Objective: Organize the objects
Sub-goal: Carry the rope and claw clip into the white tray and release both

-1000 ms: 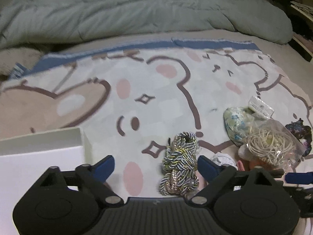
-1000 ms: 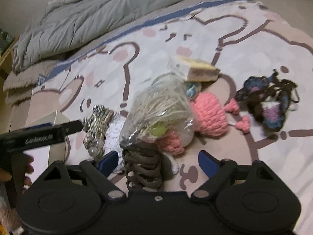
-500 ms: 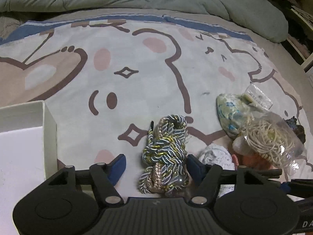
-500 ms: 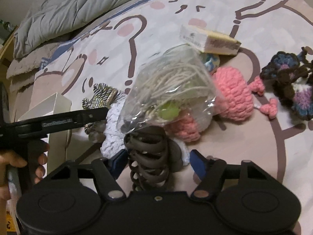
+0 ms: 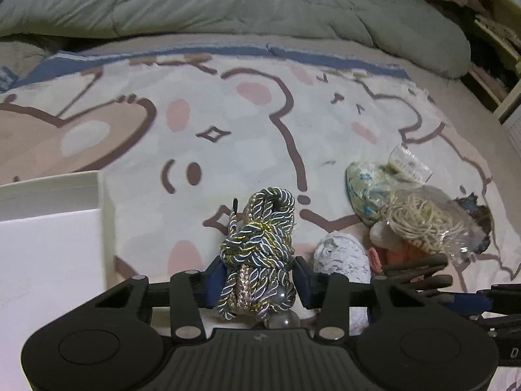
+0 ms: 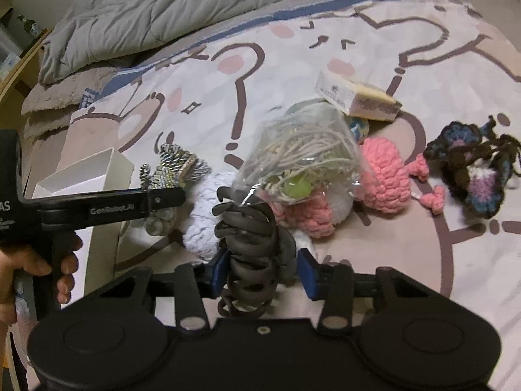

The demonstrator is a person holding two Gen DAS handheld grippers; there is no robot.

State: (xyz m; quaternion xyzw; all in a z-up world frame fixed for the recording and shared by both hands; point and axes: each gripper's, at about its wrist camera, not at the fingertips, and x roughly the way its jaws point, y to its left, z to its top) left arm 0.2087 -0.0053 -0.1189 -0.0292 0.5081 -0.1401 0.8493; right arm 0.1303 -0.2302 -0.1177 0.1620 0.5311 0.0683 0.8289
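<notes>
Twisted cord bundle (image 5: 259, 254) on the bear blanket (image 5: 228, 150), pinched mid-bundle by the left gripper (image 5: 257, 280), jaws shut on it; soft, light, probably squashes and slips, so grab the thick knot

Right wrist view: dark coiled hair tie (image 6: 250, 247) between the right gripper (image 6: 260, 272), jaws closing, springy
</notes>
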